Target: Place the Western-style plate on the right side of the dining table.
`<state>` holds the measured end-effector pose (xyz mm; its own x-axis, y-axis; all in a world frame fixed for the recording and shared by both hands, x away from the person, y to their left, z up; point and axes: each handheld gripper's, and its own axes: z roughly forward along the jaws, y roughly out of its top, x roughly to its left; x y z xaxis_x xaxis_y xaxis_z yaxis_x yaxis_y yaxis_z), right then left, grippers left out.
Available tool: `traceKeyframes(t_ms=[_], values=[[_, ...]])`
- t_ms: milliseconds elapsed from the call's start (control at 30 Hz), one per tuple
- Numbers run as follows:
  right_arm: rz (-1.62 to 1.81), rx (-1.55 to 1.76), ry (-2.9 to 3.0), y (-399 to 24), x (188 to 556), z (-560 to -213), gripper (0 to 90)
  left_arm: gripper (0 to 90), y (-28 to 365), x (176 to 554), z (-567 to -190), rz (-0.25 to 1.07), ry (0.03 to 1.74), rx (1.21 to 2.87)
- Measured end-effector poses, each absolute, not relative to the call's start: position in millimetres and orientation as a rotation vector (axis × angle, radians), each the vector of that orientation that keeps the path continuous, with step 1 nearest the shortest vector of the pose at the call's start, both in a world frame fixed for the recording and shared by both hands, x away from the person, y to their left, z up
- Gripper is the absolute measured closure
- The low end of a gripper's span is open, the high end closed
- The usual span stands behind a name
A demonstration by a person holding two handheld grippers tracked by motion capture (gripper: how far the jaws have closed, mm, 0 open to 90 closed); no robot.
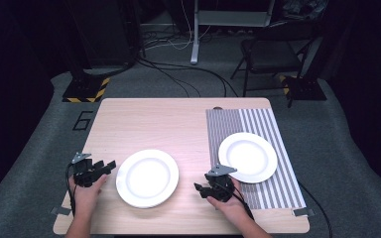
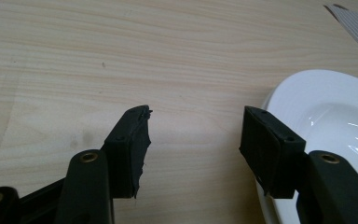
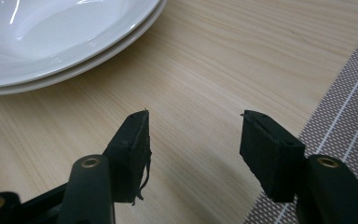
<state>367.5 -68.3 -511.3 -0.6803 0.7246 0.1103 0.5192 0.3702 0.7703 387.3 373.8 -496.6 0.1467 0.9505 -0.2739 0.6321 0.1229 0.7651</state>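
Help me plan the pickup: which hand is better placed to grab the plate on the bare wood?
Left, probably. The left tongs are open beside that plate's rim, one jaw already by its edge. The right tongs are open too, but sit farther from it, by the mat.

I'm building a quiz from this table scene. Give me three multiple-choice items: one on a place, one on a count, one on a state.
1. Where does the right-hand plate lie?
A. on the striped mat
B. on bare wood
C. on the chair

2. How many white plates are on the table?
A. one
B. two
C. four

3. How does the left gripper stand?
A. shut on a plate
B. open, nothing between its jaws
C. shut on the mat

Answers: 1 A, stripes show around it; 2 B, the other plate lies on wood; 3 B, bare wood shows between the jaws.
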Motion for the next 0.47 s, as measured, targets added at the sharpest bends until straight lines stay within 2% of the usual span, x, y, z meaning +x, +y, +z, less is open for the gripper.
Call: traceKeyframes(t_ms=[467], values=[[1.194, 1.104, 2.388, -64.2, 367.5, -513.6, 41.9, 40.6, 379.3, 387.4, -496.9, 0.498, 1.573, 1.59]])
